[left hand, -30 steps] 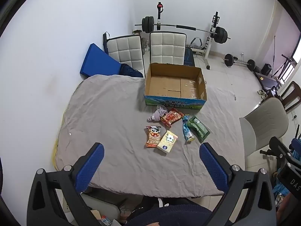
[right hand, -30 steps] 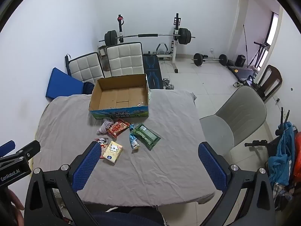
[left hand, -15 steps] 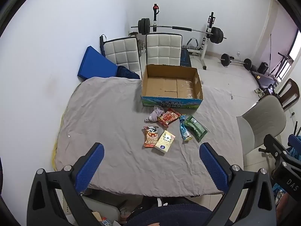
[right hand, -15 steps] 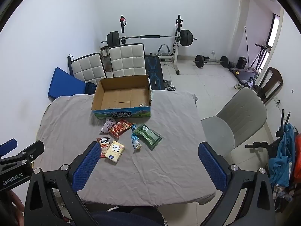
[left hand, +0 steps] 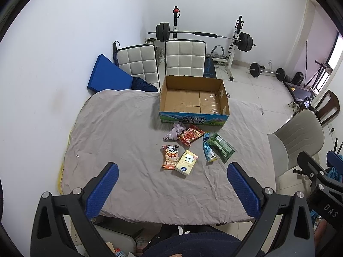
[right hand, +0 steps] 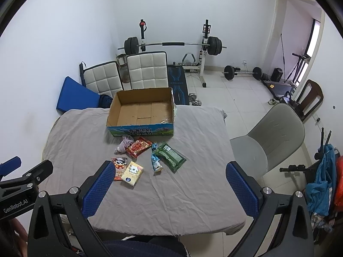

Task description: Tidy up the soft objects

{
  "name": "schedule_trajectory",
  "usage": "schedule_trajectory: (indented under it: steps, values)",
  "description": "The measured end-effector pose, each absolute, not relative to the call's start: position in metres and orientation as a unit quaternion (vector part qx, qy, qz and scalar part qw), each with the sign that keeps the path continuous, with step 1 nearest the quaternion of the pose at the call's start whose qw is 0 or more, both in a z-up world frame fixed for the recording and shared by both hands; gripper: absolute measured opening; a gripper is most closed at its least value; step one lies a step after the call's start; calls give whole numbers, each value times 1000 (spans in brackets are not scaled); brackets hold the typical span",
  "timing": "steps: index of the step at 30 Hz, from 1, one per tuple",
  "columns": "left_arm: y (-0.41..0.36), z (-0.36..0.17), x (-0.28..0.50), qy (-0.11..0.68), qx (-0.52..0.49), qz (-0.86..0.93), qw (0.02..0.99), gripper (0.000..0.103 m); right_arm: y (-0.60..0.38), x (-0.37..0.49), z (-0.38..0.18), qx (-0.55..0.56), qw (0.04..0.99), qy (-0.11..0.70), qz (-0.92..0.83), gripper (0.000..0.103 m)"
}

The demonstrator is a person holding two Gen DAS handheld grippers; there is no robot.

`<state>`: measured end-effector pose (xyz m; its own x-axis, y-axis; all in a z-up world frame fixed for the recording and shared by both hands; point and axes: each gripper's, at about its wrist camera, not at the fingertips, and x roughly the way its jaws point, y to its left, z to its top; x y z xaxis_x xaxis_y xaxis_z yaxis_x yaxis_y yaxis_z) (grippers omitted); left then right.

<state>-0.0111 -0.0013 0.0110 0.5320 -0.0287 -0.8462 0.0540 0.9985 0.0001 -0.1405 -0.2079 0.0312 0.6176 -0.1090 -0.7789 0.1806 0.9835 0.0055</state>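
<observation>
Left wrist view | your left gripper (left hand: 171, 189) and right gripper (right hand: 169, 184) gape empty above the table (left hand: 120, 128) | snack packets (left hand: 188, 150) clustered before the empty cardboard box (left hand: 194, 98), ready for loading.

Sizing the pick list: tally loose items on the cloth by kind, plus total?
Snack packets: 4, red, orange, blue, green
Tissue pack: 1
Crumpled cloth: 1
Total: 6
</observation>
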Motion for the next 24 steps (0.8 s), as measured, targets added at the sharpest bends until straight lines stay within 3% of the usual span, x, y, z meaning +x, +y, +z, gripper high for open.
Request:
schedule_trajectory:
  steps: [24]
  values:
    - [3,14,-7,480,5,-23,877,103,-207,-137,37,46,898,431,-79,103]
